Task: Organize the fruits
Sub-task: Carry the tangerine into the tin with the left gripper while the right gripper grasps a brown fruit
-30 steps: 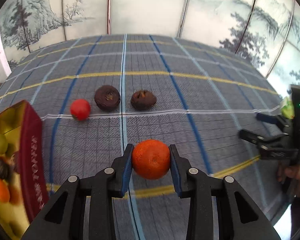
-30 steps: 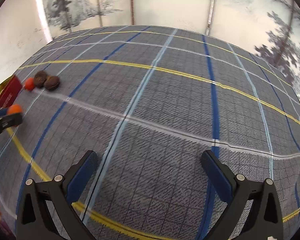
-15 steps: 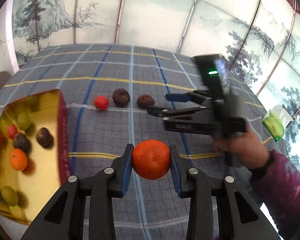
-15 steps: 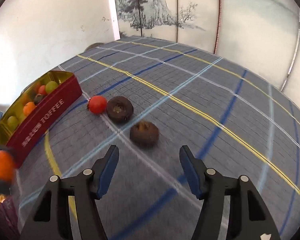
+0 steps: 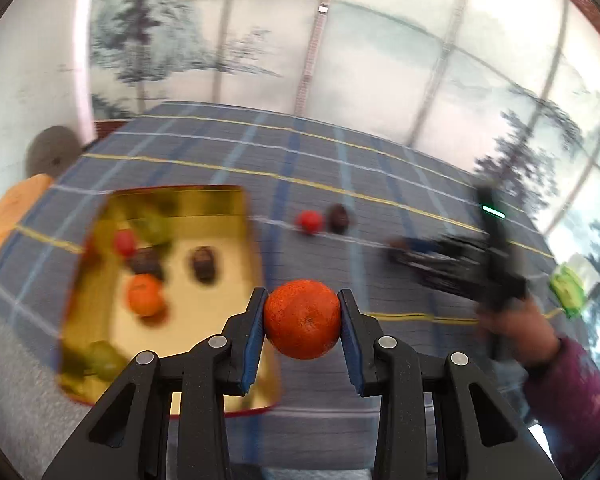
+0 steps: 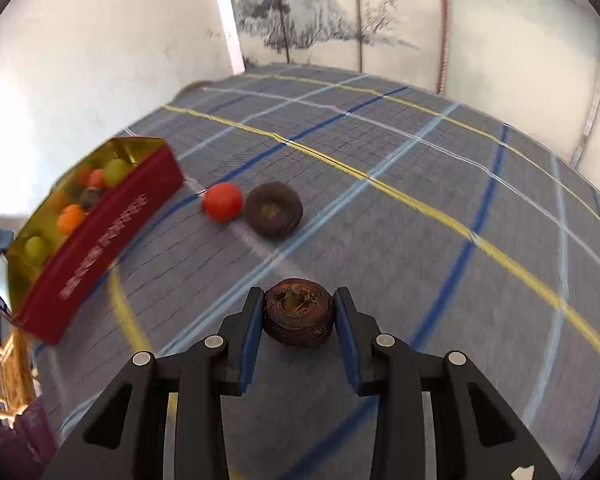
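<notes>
My left gripper [image 5: 303, 298] is shut on an orange [image 5: 302, 326] and holds it in the air near the right wall of a gold-lined red tin [image 5: 180, 196]. Several fruits lie in the tin. A small red fruit [image 5: 310, 222] and a dark brown fruit [image 5: 339, 218] lie on the cloth beyond. My right gripper [image 6: 299, 300] is shut on another dark brown, wrinkled fruit [image 6: 298, 318] that rests on the cloth. In the right wrist view the red fruit [image 6: 222, 202] and the dark fruit [image 6: 274, 210] lie ahead of it, with the tin [image 6: 100, 240] to the left.
A checked grey-blue cloth [image 6: 440, 260] covers the table. A green packet [image 5: 566, 286] lies at its right edge. A hand in a purple sleeve [image 5: 572, 392] holds the right gripper [image 5: 400, 246]. Painted screen panels stand behind the table, and a wooden shelf [image 6: 0, 360] is at lower left.
My right gripper swung left across the table to the fruits and closed on the nearest dark brown one. My left gripper carried the orange leftward and up, to the tin's edge.
</notes>
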`<state>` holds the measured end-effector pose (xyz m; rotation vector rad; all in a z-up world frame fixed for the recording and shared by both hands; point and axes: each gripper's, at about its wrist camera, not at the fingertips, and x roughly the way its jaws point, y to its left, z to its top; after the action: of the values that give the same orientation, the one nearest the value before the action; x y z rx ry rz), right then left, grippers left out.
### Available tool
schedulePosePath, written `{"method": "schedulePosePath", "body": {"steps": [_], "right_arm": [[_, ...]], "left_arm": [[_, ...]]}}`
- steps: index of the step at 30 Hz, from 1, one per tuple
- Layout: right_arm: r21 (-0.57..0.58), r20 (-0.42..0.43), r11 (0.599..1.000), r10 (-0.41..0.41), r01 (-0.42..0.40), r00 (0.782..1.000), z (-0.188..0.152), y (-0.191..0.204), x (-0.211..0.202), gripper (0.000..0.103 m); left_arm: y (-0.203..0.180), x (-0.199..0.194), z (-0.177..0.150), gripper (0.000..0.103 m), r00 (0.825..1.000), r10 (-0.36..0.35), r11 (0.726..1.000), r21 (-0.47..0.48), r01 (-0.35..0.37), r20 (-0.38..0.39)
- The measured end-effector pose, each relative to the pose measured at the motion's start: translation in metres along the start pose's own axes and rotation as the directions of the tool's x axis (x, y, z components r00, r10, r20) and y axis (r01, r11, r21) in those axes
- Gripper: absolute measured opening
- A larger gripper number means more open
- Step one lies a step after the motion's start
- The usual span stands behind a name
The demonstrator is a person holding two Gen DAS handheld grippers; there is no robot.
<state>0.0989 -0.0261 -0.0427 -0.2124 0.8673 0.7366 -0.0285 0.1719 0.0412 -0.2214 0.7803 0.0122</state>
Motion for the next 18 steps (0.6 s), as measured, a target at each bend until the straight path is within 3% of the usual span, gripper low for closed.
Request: {"method": "schedulePosePath", "body": {"steps": [7, 12, 18], "right_arm": [[0.113, 0.032, 0.990, -0.089, 0.085, 0.995, -0.049, -0.020, -0.041, 0.033], [0.140, 0.022, 0.983, -0.119, 0.115, 0.993, -0.055, -0.028, -0.044, 0.033], [0.140, 0.014, 0.982, -0.133, 0.130, 0.991, -0.055, -0.028, -0.044, 0.033]], "left_arm": [[0.062, -0.003, -0.014, 0.036, 0.994, 0.111, 0.990, -0.086, -0.112, -0.020], [0.068, 0.003, -0.023, 0.036, 0.992, 0.121, 0.988, -0.093, -0.123, -0.035], [0.061, 0.011, -0.025, 0.036, 0.989, 0.144, 0.989, -0.038, -0.145, -0.035]]}}
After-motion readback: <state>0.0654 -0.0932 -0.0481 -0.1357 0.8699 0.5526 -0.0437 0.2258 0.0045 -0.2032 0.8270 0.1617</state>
